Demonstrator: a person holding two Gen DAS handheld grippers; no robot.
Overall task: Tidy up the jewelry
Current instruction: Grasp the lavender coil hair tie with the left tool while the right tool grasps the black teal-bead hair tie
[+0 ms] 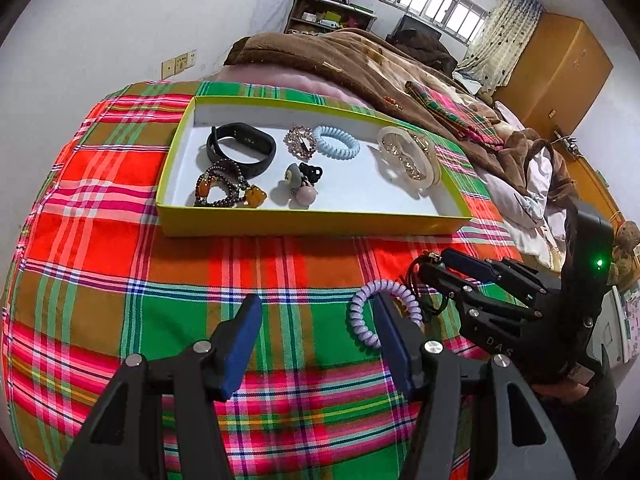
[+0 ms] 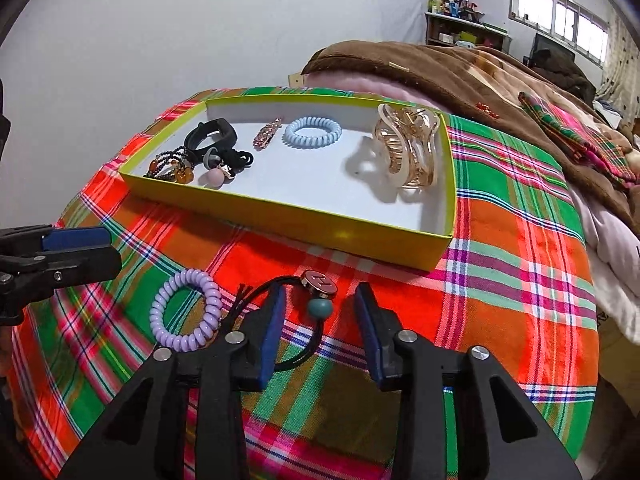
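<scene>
A black elastic hair tie with a round metal charm and a teal bead lies on the plaid cloth. My right gripper straddles it with its jaws apart, and the pads do not touch the bead. A purple spiral hair tie lies just to its left. My left gripper hovers open over bare cloth, with the purple spiral tie beside its right finger. The yellow box holds a black wristband, a bead bracelet, a blue spiral tie and a clear hair claw.
The box also holds a rhinestone clip and bobble hair ties. A brown blanket is heaped behind the box, with a folded plaid cloth on it. The bed's edge drops off to the right.
</scene>
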